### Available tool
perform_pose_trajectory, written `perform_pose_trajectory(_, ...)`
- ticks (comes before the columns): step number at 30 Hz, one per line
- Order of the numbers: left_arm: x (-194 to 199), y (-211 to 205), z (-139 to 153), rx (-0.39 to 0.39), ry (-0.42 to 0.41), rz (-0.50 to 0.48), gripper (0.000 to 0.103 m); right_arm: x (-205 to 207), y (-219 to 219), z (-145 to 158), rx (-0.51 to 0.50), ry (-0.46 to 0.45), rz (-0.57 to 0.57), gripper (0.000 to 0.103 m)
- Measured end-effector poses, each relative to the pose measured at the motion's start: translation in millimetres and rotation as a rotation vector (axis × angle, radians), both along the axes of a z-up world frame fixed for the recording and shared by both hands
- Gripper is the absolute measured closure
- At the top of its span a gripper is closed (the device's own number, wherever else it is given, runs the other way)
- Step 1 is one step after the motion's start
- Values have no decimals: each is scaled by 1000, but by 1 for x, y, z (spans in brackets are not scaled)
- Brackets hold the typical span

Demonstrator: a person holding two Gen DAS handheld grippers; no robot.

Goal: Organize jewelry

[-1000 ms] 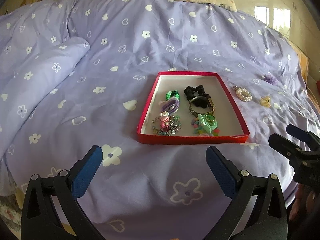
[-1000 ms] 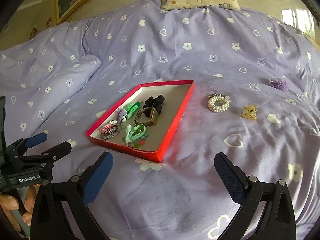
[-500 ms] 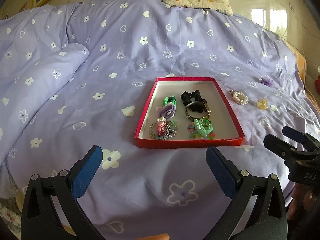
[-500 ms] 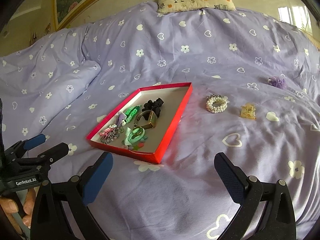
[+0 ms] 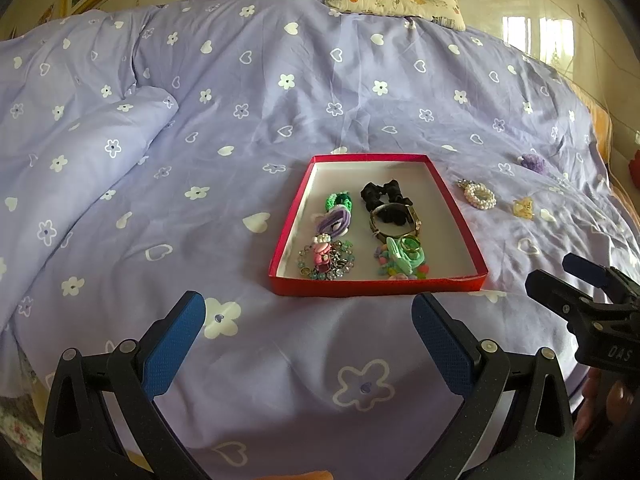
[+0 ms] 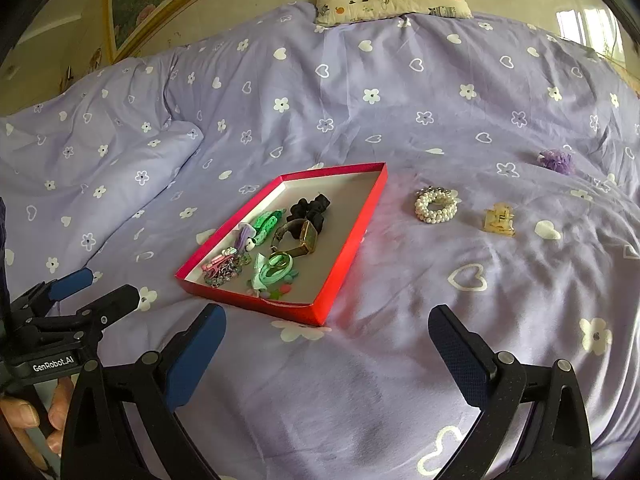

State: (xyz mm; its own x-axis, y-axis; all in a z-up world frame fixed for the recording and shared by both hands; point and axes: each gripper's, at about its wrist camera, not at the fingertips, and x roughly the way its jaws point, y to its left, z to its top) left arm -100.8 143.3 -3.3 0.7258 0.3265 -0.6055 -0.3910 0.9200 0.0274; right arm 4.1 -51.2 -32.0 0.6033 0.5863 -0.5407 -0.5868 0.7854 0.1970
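Hovering over the bed with both tongs spread wide and holding nothing, the left gripper (image 5: 308, 312) is facing the near wall of the red tray (image 5: 376, 286) while the right gripper (image 6: 326, 328) is sitting off toward that tray's near right corner. Most of the stash is lying in the tray already: a black scrunchie (image 5: 385, 192), a watch (image 5: 394, 220), green and purple hair ties and a tangle of beaded bits at the near end. Three pieces are waiting out on the purple duvet (image 6: 400, 100) to the right of the tray: the pearl bracelet (image 6: 435, 205) just beside it, the little amber claw clip (image 6: 499, 220) further right, and a purple scrunchie (image 6: 554, 160) well apart near the far edge. My guess is the right side is going for the pearls next, being closest. I'd be coming down across the ring so one finger lands inside the loop and one outside, since round glossy beads are probably rolling out of a flat pinch. That duvet is soft and wrinkly too, so pressing in hard is likely bunching fabric into the grip. The clip looks rigid and knobbly, the scrunchie squashy and forgiving.
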Motion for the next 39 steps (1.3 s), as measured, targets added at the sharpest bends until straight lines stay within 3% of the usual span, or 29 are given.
perform_pose_trajectory(39,0,-2,-2,-7,-1,0,0,-2,4,2,-1,6,15,1)
